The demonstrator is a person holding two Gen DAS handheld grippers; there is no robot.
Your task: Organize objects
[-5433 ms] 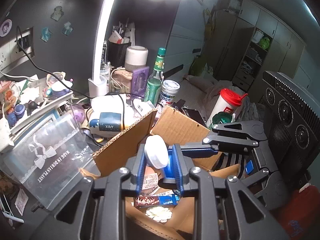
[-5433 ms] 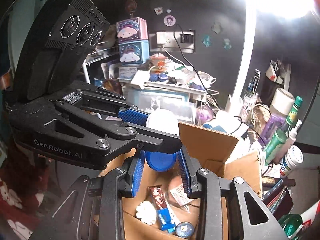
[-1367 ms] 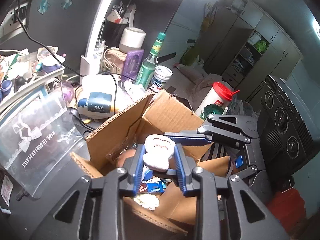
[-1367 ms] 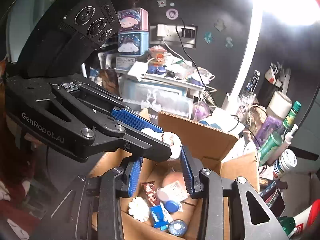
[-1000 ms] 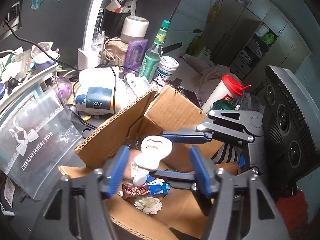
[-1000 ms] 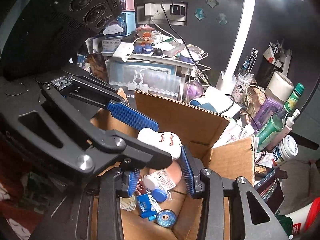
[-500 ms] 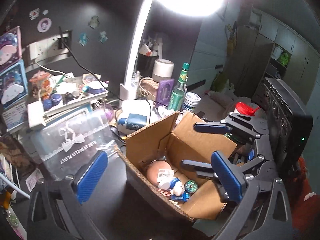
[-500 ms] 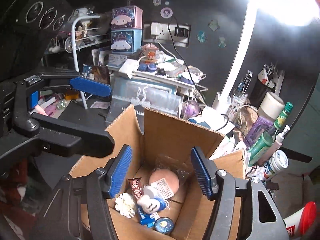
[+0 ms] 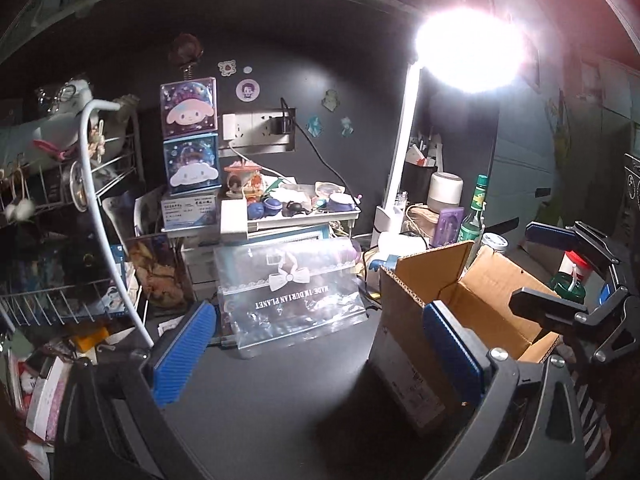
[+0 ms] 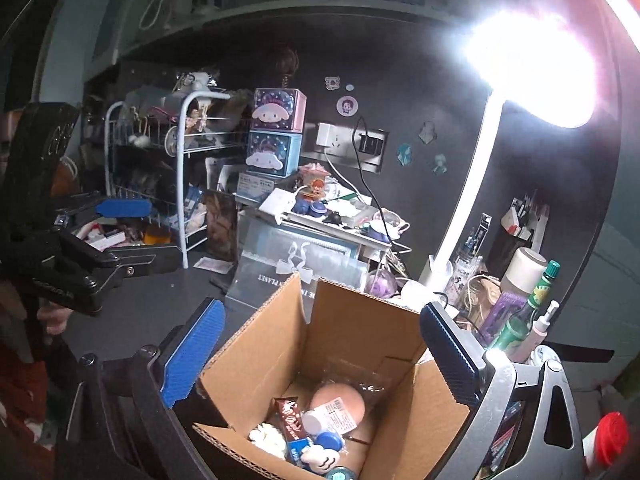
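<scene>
Left gripper: jaws spread wide, blue pads far apart, nothing held; between them lies bare dark desk, and beyond the gap a clear plastic pouch printed with a bow stands propped against the clutter. The cardboard box sits at and behind the left gripper's right-hand pad, flaps up, its outer wall facing that pad; its contents are hidden from this view. Right gripper: jaws opening, now nearly full spread, nothing between the pads but the open box below; no pad touches any item. In the right wrist view the box floor lies directly under the gap, holding a white figure with a blue part, a round peach-coloured item with a label, a brown snack wrapper, a white flower-like piece and a small round glittery tin at the near edge. Outside the right gripper's right-hand pad stands a green bottle among other containers; a lit desk lamp glares above. The left gripper appears far out past the right gripper's left-hand pad, apart from the box.
</scene>
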